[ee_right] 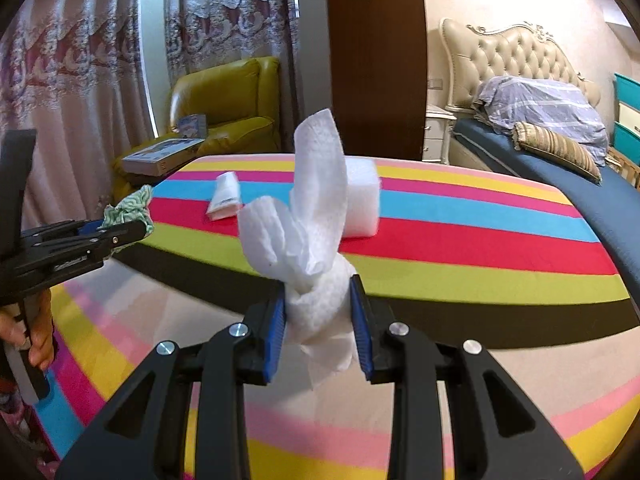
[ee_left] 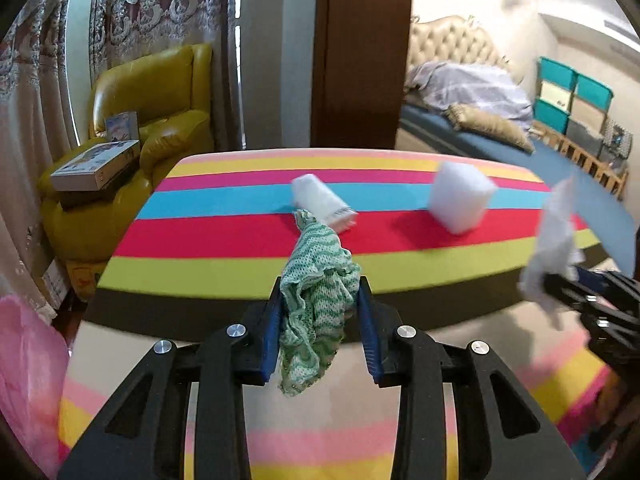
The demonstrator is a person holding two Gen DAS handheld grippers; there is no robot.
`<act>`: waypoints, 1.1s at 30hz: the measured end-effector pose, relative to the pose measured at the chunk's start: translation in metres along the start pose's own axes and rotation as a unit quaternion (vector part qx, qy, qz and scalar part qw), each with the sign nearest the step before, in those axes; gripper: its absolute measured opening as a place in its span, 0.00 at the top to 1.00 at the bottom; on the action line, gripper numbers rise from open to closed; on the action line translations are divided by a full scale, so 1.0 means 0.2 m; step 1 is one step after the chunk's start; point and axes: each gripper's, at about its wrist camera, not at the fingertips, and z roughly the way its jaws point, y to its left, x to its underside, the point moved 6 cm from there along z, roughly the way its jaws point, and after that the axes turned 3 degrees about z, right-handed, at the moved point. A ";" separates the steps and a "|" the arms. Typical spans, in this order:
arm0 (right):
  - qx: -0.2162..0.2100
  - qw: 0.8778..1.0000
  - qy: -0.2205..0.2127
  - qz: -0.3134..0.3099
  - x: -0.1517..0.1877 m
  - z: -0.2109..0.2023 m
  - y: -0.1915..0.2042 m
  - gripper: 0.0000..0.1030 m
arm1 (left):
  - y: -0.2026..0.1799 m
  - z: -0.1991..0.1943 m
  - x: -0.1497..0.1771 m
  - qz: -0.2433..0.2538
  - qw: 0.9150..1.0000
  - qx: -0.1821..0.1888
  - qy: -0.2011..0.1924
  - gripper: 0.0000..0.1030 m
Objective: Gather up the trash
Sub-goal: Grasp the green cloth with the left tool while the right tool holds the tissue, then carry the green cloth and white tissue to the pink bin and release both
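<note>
My left gripper (ee_left: 320, 292) is shut on a crumpled green-and-white cloth (ee_left: 316, 304), which hangs between its blue pads in front of the striped table (ee_left: 240, 240). My right gripper (ee_right: 318, 284) is shut on a twisted white paper towel (ee_right: 316, 208) that sticks up above the jaws. Each wrist view shows the other gripper at the side: the right gripper (ee_left: 560, 284) with the towel (ee_left: 554, 232), and the left gripper (ee_right: 132, 232) with the cloth (ee_right: 130, 208). On the table lie a white tube (ee_left: 324, 204) and a white foam block (ee_left: 460, 200).
A yellow armchair (ee_left: 160, 92) with flat boxes (ee_left: 96, 164) stands left of the table. A bed (ee_right: 560, 140) is at the back right. A pink plastic bag (ee_left: 28, 380) hangs at the lower left. A striped mat (ee_right: 320, 440) covers the floor below. A hand (ee_right: 36, 332) holds the left gripper.
</note>
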 end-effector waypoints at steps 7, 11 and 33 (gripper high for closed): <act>-0.011 1.000 -0.006 -0.002 0.09 -0.14 0.05 0.71 | -0.10 -0.16 0.16 -0.006 1.000 -0.005 -0.022 0.68; -0.017 1.000 -0.013 -0.013 0.13 -0.21 0.10 0.71 | -0.15 -0.24 0.21 0.005 0.999 -0.012 -0.041 0.68; -0.050 0.997 -0.025 -0.049 0.14 -0.32 0.32 0.71 | -0.14 -0.33 0.28 0.022 0.997 -0.022 -0.066 0.68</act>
